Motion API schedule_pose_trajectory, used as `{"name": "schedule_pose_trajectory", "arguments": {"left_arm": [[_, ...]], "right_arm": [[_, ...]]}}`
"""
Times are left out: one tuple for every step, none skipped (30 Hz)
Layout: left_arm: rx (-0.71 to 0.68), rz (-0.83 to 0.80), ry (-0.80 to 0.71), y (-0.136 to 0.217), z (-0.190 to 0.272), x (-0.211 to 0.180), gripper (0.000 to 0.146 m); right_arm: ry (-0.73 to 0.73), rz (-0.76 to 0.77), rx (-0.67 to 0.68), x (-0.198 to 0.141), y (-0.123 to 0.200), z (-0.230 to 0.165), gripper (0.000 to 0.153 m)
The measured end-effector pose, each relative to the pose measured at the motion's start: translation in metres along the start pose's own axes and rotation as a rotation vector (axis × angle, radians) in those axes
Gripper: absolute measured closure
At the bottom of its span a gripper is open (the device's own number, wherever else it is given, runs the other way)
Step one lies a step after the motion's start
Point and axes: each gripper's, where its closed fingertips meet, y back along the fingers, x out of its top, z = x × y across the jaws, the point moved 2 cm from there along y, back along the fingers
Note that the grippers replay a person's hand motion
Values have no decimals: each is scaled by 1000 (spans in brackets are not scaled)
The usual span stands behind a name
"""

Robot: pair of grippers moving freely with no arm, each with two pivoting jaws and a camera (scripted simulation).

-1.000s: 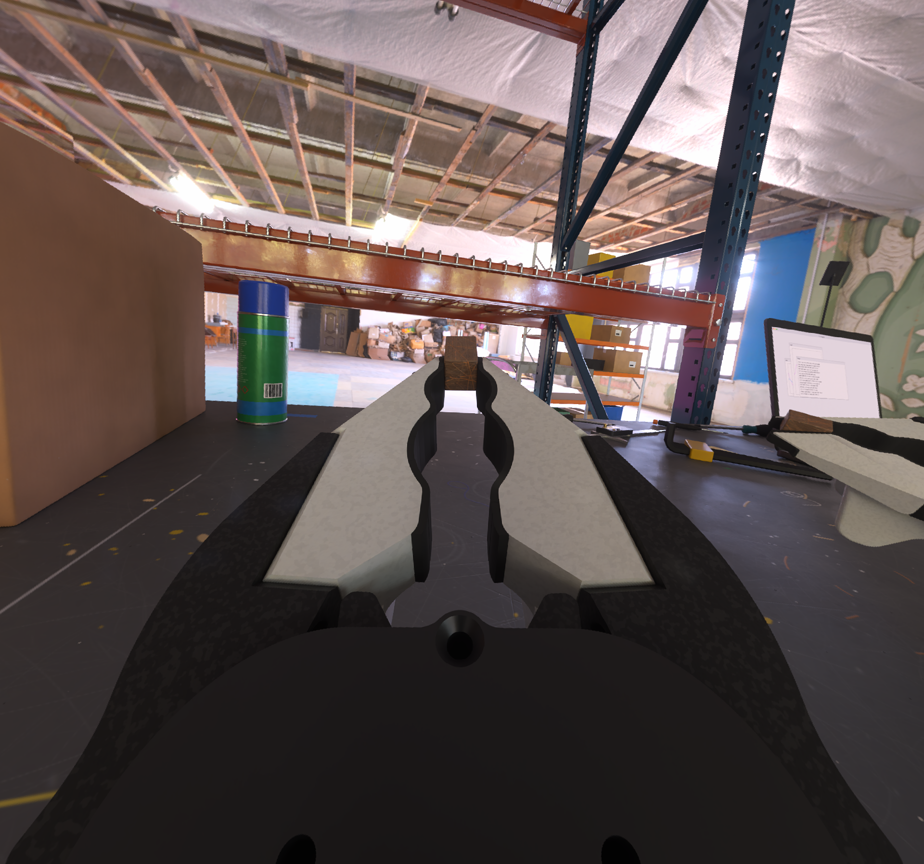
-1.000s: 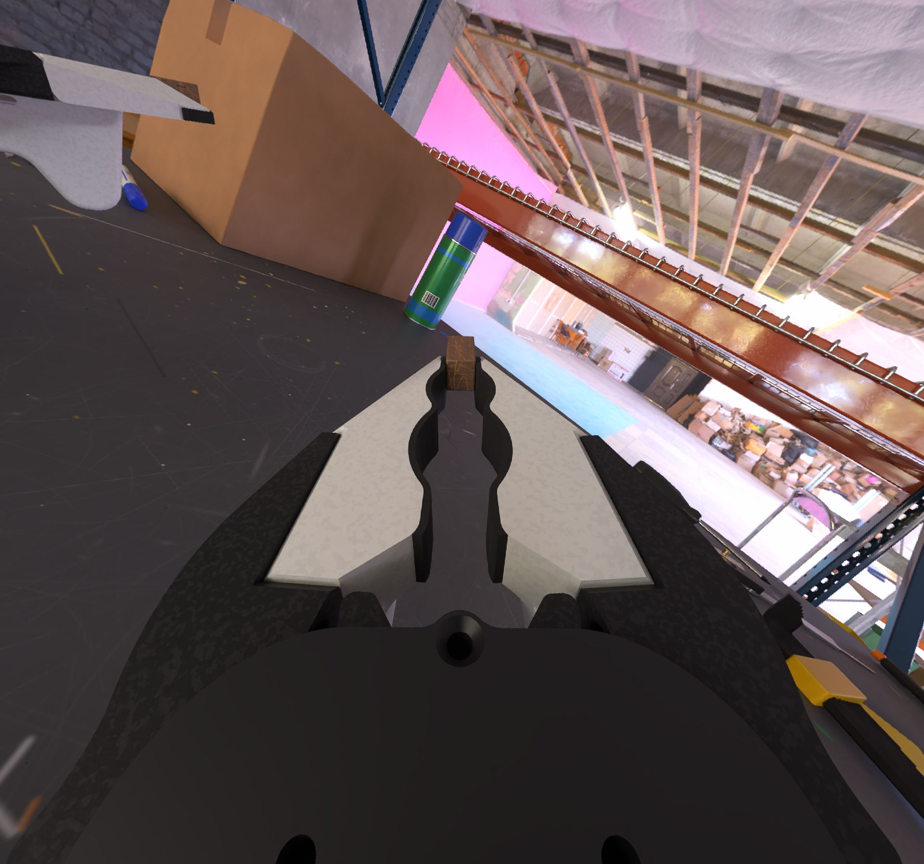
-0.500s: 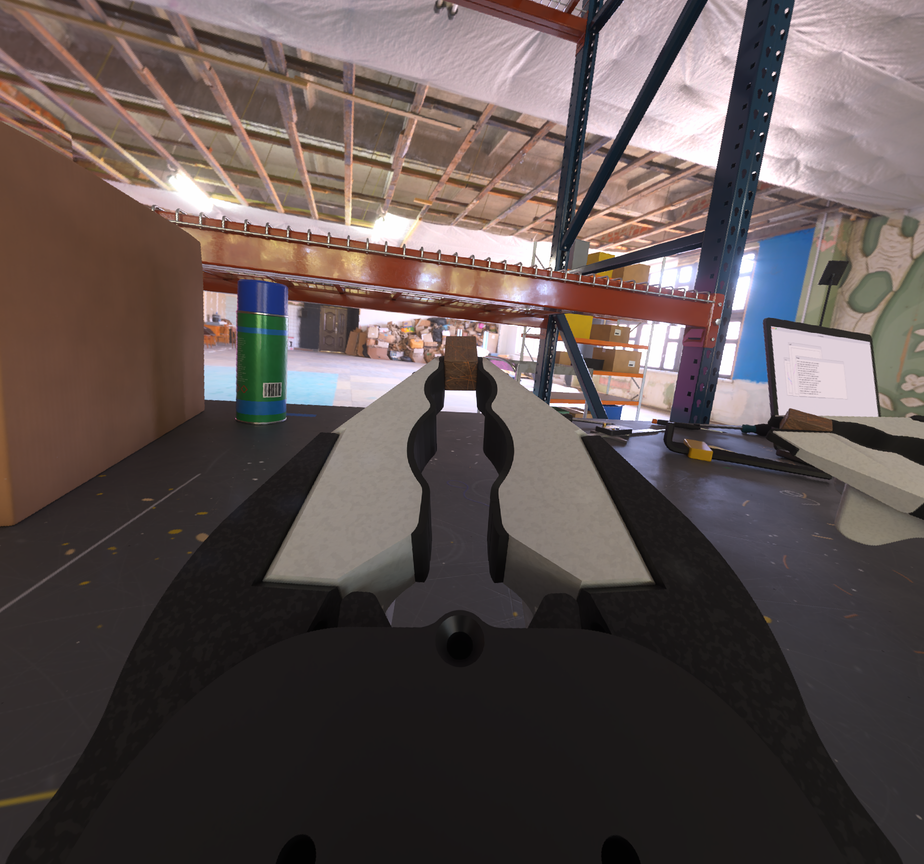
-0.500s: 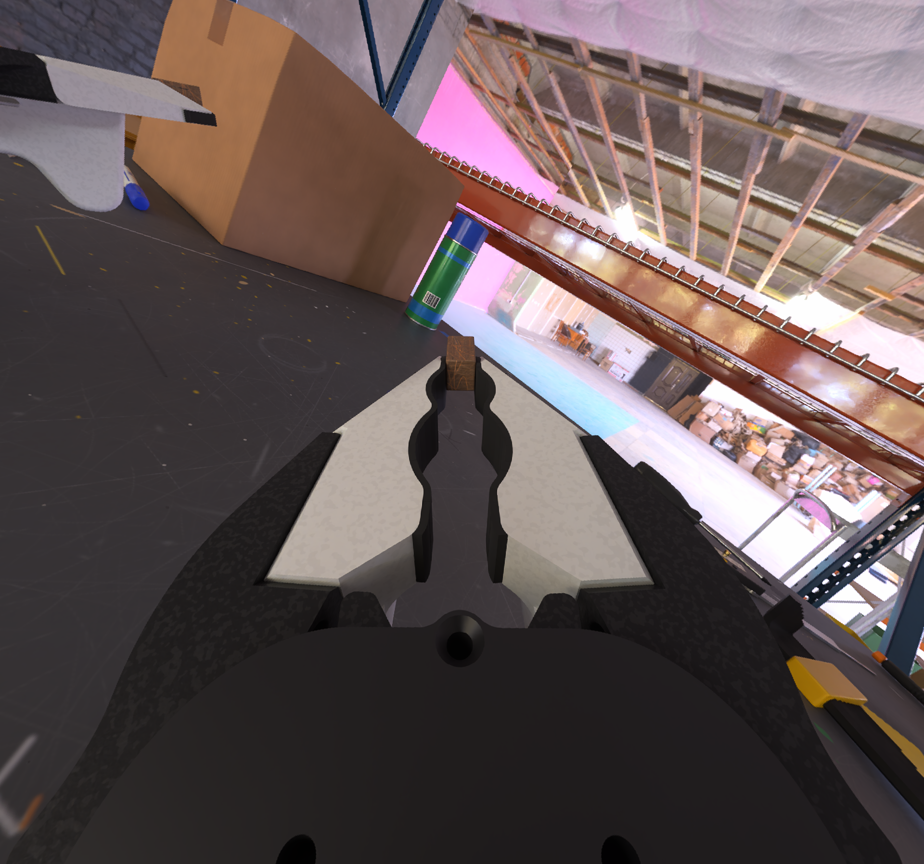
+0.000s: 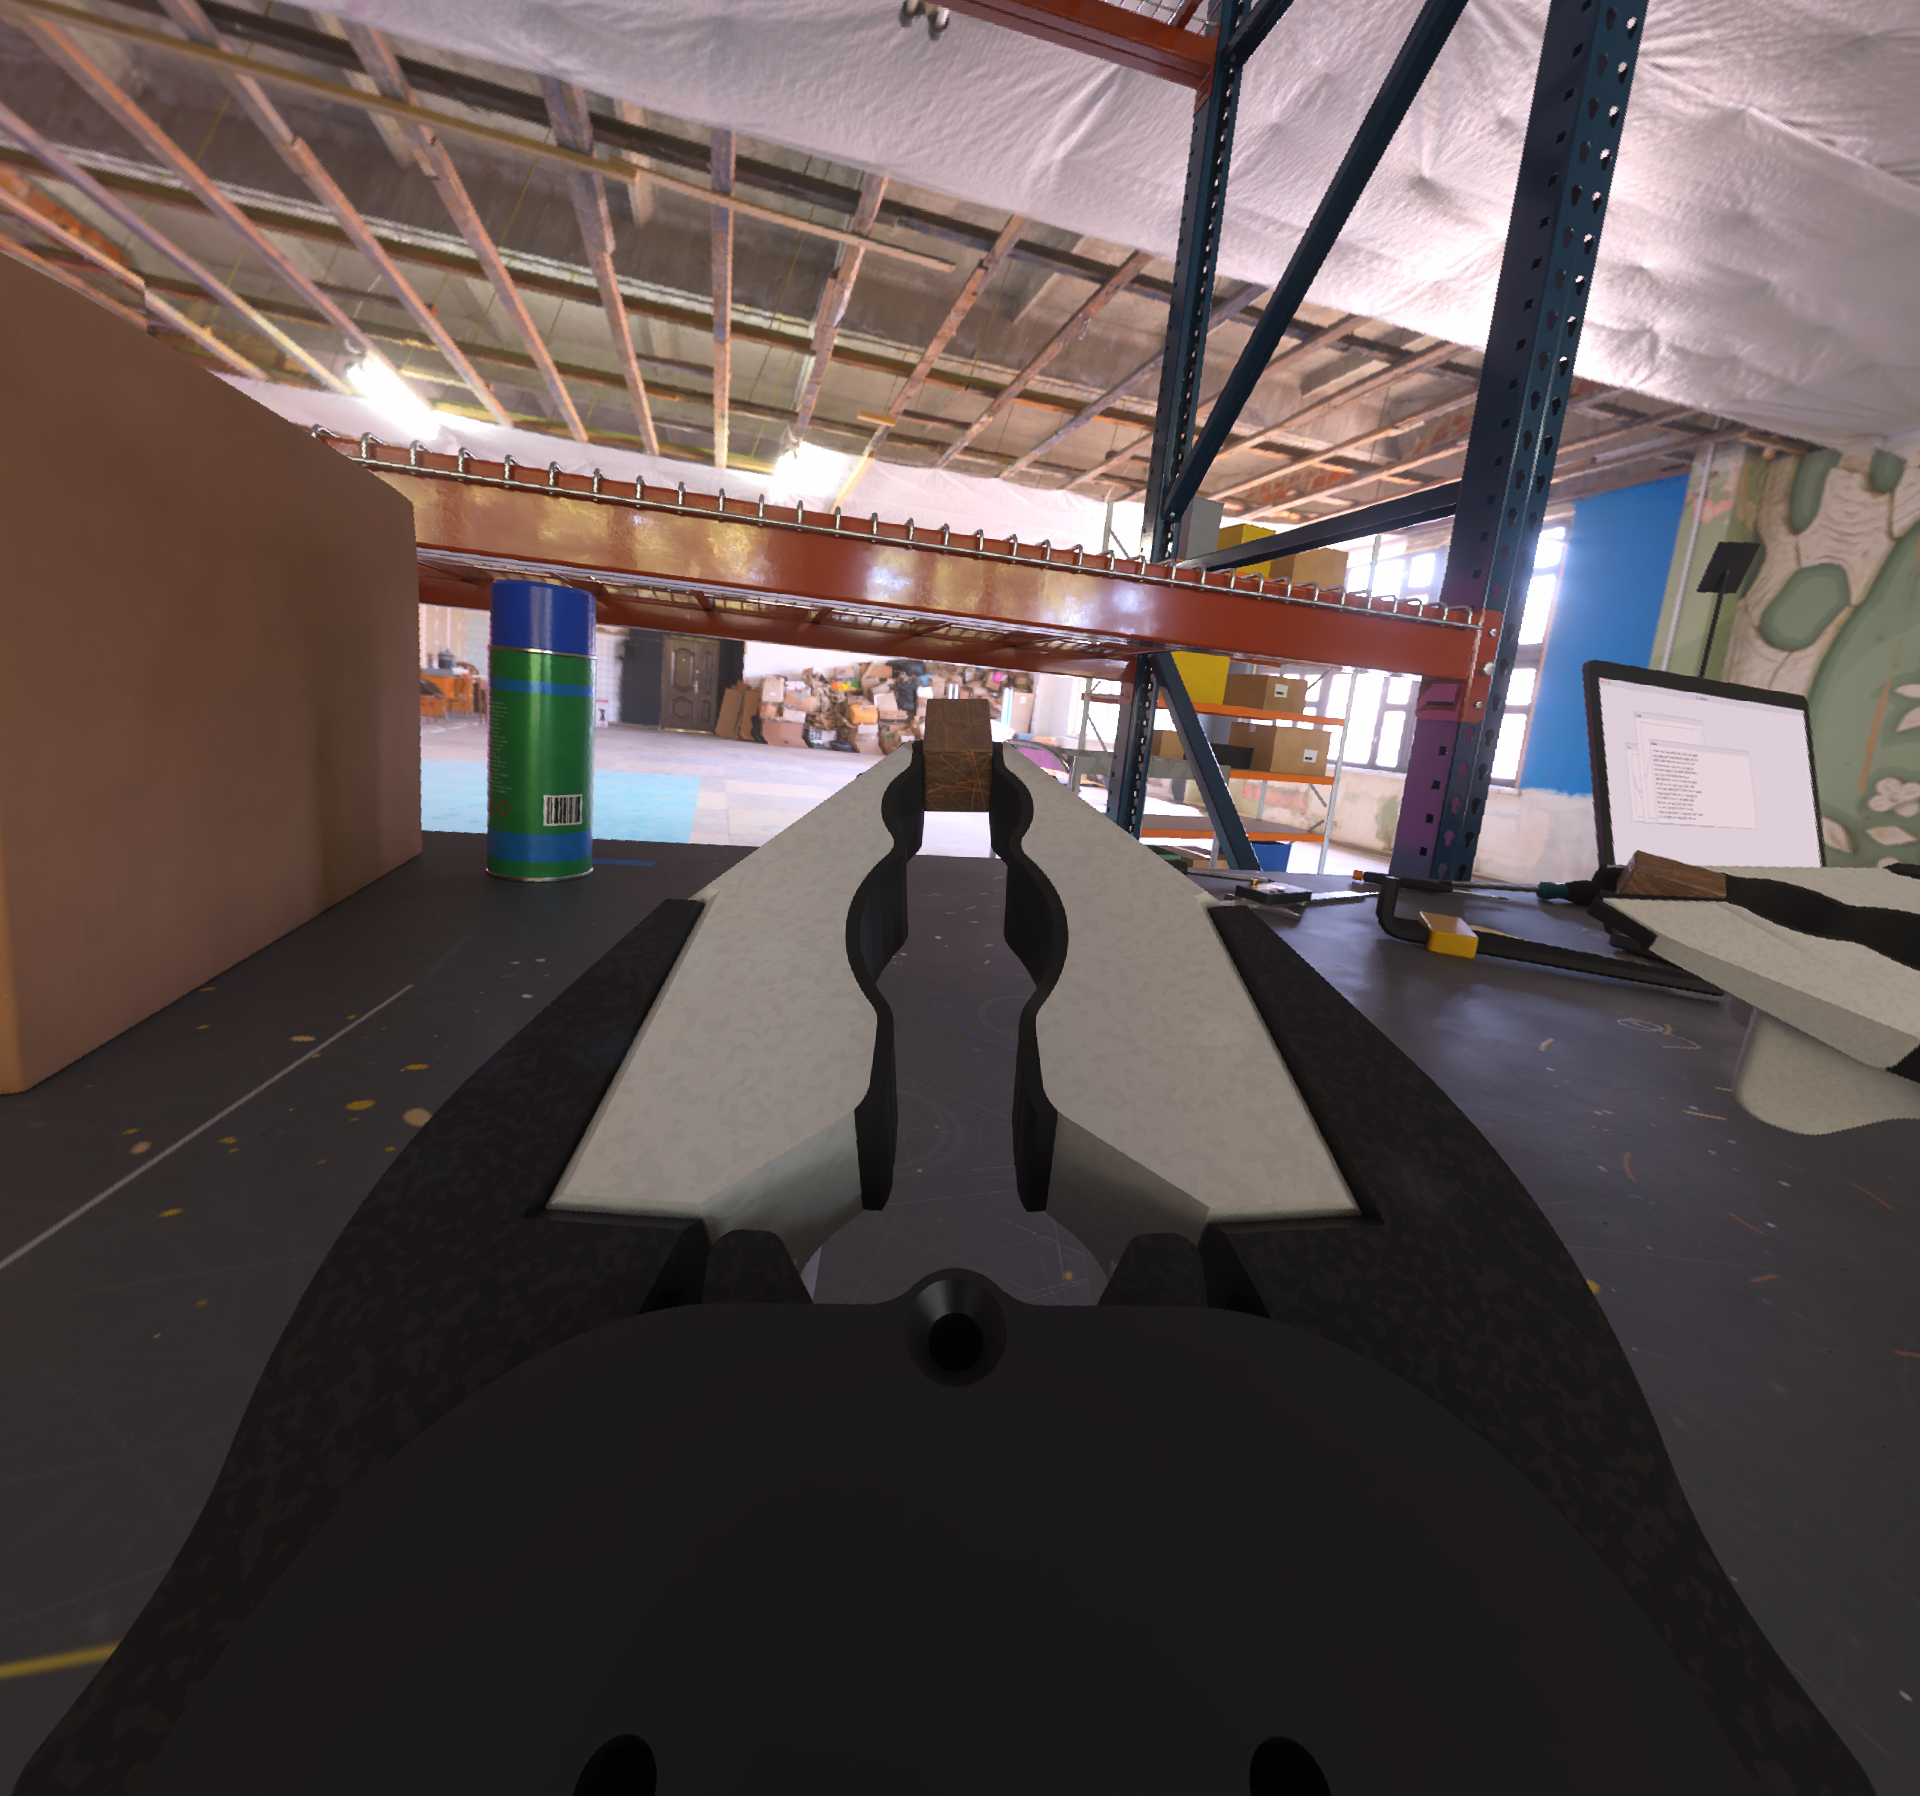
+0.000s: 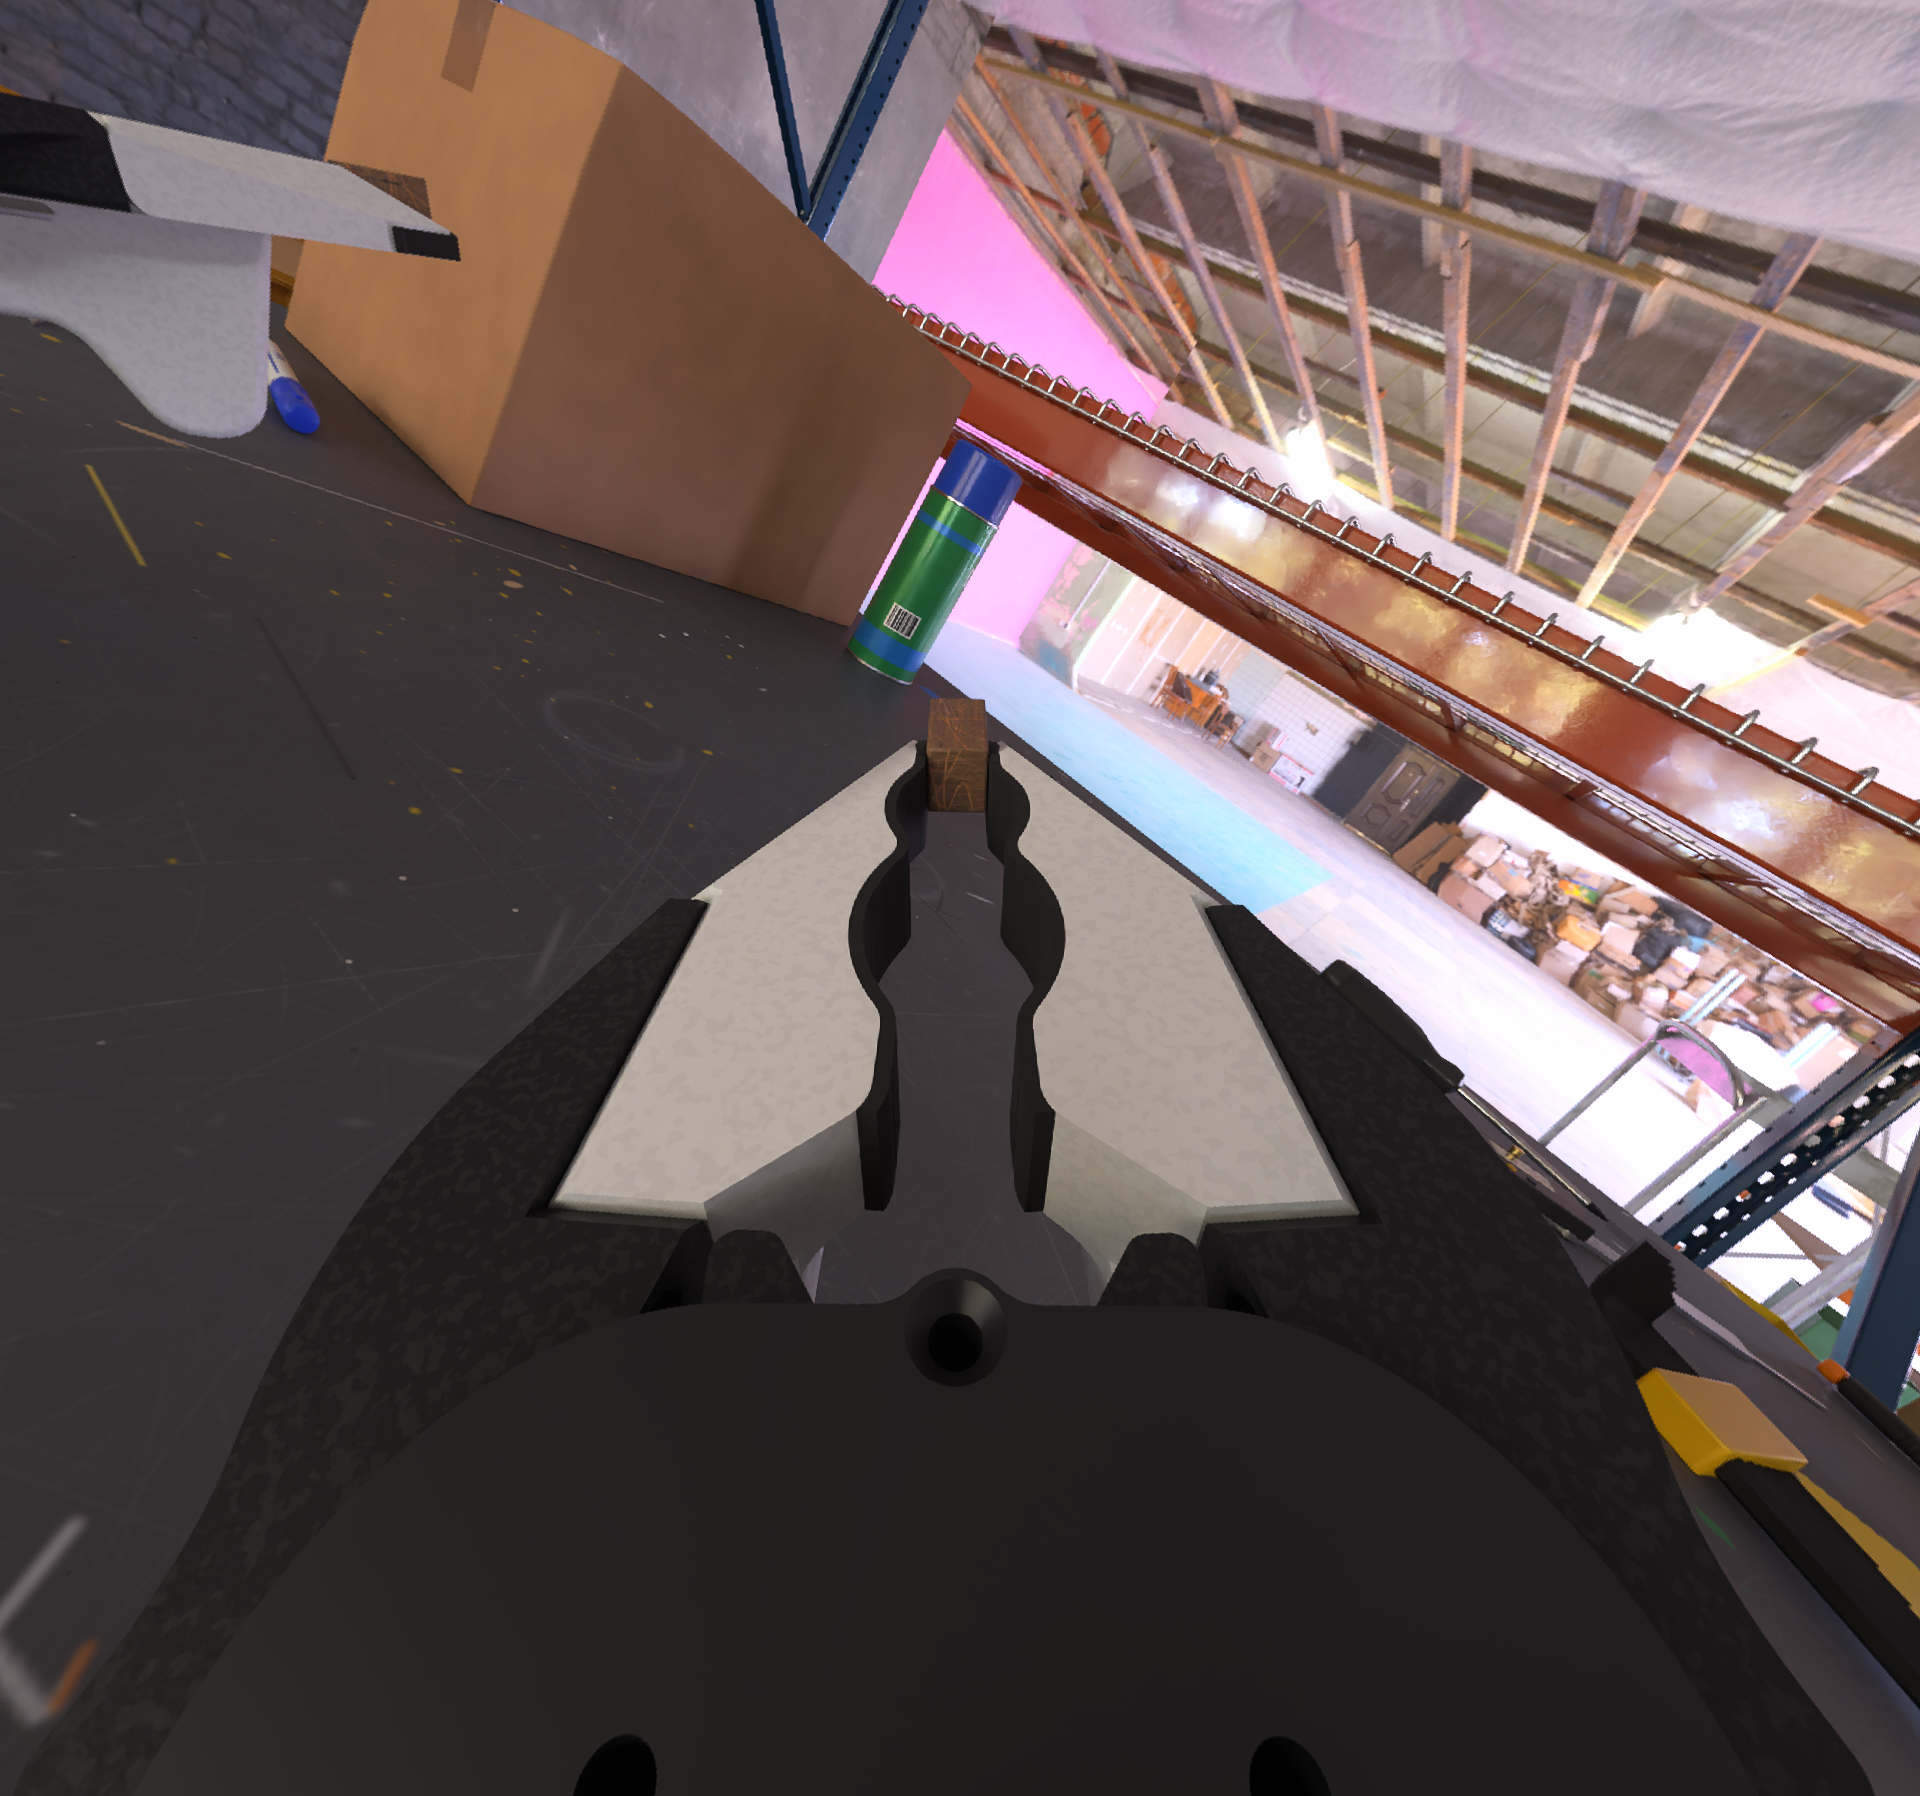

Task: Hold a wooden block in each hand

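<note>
Each gripper, left (image 5: 956, 775) and right (image 6: 956, 775), is clamped on a block (image 5: 954, 757) (image 6: 956, 757) by its very tips above the bench (image 5: 312, 1102), so any slackening or jolt could drop one.

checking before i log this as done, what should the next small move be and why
Probably none beyond holding steady. The left gripper is shut on a wooden block at its fingertips, and the right gripper grips its own block the same way. Both blocks sit clear of the dark floor, so I would keep both grips closed rather than reposition.
</note>
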Motion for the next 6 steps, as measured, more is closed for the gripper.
{"name": "schedule_pose_trajectory", "arguments": {"left_arm": [[0,0,0,0,0,0,135],[-1,1,0,0,0,0,135],[-1,1,1,0,0,0,135],[-1,2,2,0,0,0,135],[-1,2,2,0,0,0,135],[-1,2,2,0,0,0,135]], "right_arm": [[0,0,0,0,0,0,143],[1,0,0,0,0,0,143],[1,1,0,0,0,0,143],[1,1,0,0,0,0,143],[1,1,-1,0,0,0,143],[1,2,-1,0,0,0,143]]}}
